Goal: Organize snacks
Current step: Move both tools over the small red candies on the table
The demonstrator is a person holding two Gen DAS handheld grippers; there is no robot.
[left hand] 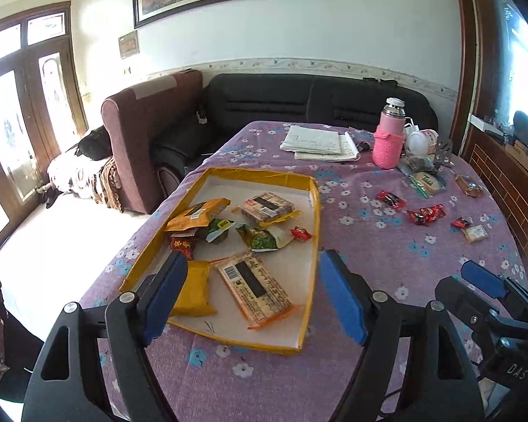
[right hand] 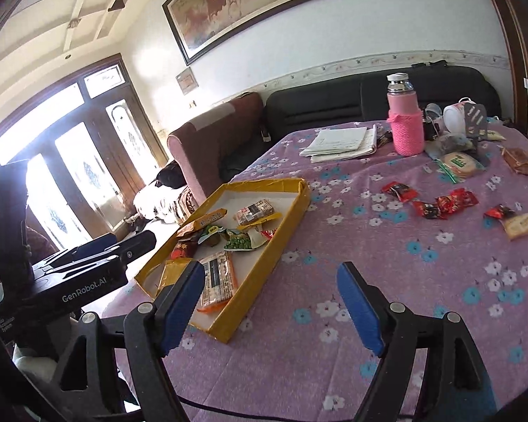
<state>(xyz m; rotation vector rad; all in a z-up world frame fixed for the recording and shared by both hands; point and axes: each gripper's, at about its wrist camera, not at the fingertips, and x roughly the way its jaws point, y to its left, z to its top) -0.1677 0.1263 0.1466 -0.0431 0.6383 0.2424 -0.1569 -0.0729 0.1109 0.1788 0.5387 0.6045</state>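
Left wrist view: both tongs, left tongs (left hand: 253, 292) and right tongs (right hand: 271, 302), wide and empty above tray (left hand: 313, 246), presumably freed for loose red snacks (left hand: 426, 214) on table (left hand: 369, 263).

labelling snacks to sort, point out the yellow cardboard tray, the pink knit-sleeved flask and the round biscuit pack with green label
yellow cardboard tray (left hand: 313, 256), left wrist view, on its right wall
pink knit-sleeved flask (right hand: 406, 133), right wrist view, on the knitted sleeve
round biscuit pack with green label (right hand: 459, 163), right wrist view, on its top face
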